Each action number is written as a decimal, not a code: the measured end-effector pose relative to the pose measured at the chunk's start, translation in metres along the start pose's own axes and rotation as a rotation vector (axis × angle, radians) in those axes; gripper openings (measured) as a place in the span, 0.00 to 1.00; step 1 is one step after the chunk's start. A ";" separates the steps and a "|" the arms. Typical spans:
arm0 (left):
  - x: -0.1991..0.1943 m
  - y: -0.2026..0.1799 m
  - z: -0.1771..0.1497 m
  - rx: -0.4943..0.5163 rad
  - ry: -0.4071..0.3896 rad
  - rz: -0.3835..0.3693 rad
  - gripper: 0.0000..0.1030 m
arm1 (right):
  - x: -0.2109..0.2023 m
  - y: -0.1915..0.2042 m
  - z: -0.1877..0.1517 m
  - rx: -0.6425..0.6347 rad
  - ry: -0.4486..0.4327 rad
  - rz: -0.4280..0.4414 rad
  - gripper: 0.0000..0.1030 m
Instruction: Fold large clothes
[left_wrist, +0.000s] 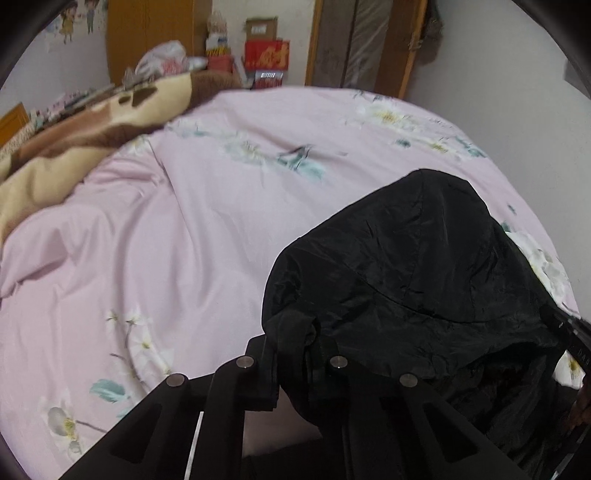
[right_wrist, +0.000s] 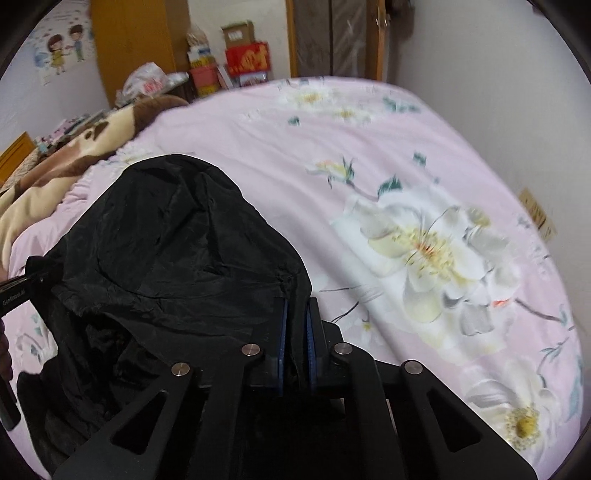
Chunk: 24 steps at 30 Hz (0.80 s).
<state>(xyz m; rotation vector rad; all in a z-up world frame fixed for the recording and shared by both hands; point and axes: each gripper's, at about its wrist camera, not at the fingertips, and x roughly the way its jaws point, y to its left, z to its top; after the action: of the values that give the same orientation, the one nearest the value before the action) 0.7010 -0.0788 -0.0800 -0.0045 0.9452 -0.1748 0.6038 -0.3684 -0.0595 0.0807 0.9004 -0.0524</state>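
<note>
The black jacket (left_wrist: 413, 280) lies on the bed (left_wrist: 192, 236), its hood stretching ahead of both tongs and its bulk bunched between them; the left tongs (left_wrist: 295, 354) are clamped on a gathered edge of the cloth at the jacket's left side, and the right tongs (right_wrist: 295, 328) are clamped on the edge at its right side, the dark fabric visibly pinched between the blue pads (right_wrist: 281, 332); each pair shows at the margin of the other's view, so the two grips sit well apart with the garment slung between them. The step in hand looks like taking up the jacket by two edge points to spread or turn it for a fold; to do it well, both grips should carry the same layer of cloth, since a bunched pinch like the left one may hold several layers and twist the panel when lifted; I would lift both hands together and level, draw them apart until the slack between them goes taut, and let the hood hang or lie straight ahead; the shiny fabric is likely slippery, so the pinch must be deep rather than at the very hem; the brown blanket (left_wrist: 74, 133) far ahead to the left should stay clear of the swing.
</note>
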 end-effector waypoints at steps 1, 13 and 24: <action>-0.008 0.001 -0.003 -0.009 -0.015 -0.007 0.09 | -0.011 0.001 -0.003 -0.010 -0.030 0.003 0.08; -0.108 0.008 -0.093 -0.033 -0.207 -0.049 0.10 | -0.116 0.004 -0.065 -0.047 -0.245 0.061 0.07; -0.135 0.019 -0.178 -0.092 -0.139 -0.105 0.16 | -0.148 0.005 -0.134 -0.088 -0.231 0.067 0.05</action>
<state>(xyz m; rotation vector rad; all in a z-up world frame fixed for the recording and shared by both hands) 0.4825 -0.0266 -0.0769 -0.1497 0.8144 -0.2245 0.4078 -0.3498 -0.0261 0.0221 0.6674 0.0396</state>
